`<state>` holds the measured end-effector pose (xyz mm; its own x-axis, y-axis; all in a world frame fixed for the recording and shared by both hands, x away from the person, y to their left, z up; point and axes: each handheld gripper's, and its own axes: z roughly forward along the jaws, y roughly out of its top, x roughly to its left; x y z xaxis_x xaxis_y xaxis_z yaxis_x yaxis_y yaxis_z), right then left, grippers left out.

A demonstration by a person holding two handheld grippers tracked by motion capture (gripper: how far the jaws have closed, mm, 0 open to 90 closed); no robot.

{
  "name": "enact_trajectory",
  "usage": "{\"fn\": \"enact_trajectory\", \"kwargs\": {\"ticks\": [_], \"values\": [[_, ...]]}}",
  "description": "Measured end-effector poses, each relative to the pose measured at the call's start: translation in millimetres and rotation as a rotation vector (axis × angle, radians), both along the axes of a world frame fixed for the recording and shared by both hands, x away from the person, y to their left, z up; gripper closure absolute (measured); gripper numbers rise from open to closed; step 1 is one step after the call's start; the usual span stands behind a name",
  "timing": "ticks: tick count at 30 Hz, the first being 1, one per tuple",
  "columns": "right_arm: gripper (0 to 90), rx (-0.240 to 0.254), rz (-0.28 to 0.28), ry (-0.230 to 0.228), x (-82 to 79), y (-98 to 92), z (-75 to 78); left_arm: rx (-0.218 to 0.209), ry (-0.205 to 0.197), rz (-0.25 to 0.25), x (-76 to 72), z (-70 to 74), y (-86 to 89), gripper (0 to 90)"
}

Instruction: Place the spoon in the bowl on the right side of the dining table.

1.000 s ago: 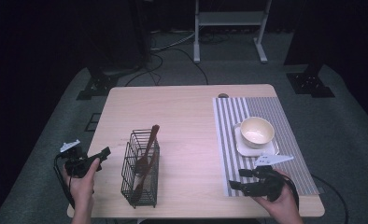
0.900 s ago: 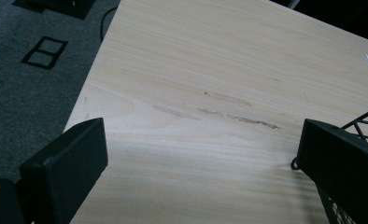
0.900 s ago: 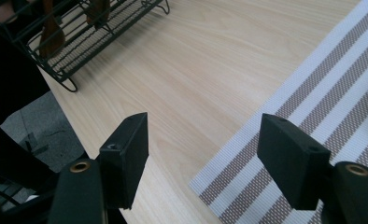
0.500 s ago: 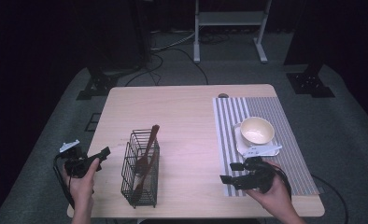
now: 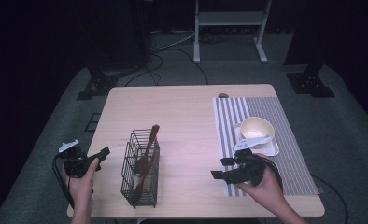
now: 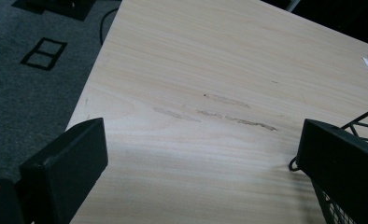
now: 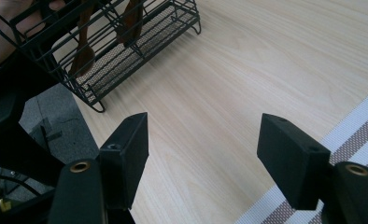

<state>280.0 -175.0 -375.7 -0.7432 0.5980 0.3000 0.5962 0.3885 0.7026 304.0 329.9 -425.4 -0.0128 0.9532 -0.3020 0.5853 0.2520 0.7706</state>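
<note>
A black wire basket [image 5: 140, 175] stands near the table's front left and holds a wooden spoon [image 5: 147, 151] leaning upright. My left gripper [image 5: 95, 156] hovers at the table's left edge, just left of the basket, jaws open and empty. In the left gripper view the left gripper [image 6: 201, 154] looks over bare wood, with a basket corner [image 6: 362, 123] at the right. My right gripper [image 5: 222, 168] is open at the left edge of the striped placemat [image 5: 266, 112], pointing left. In the right gripper view the right gripper [image 7: 203, 140] faces the basket [image 7: 102, 42] and its wooden utensils [image 7: 84, 51].
A cream bowl [image 5: 257, 128] sits on a white square plate [image 5: 273, 149] on the placemat, behind the right hand. The wooden table [image 5: 182, 116] is bare between basket and placemat. Dark carpet, cables and a stand's legs [image 5: 229, 32] lie beyond the far edge.
The right gripper has moved left, from over the placemat to its left edge, and now points toward the basket. The left gripper has stayed put.
</note>
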Motion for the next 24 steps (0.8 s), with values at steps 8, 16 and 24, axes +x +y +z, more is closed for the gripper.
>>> {"fn": "enact_trajectory", "kwargs": {"ticks": [8, 16, 24], "values": [[32.8, -0.01, 0.021, -0.007, 1.8, 9.8, 7.9, 0.0, 0.0, 0.0, 0.2, 0.0, 0.0, 1.2], [32.8, -0.022, 0.035, -0.013, 5.0, 16.7, 16.0, 0.0, -0.003, 0.0, 0.0, 0.4, -0.1, 1.2], [33.2, -0.03, 0.039, -0.002, 10.0, 25.1, 22.8, -0.002, -0.003, -0.005, 0.1, 0.8, -0.6, 1.2]]}}
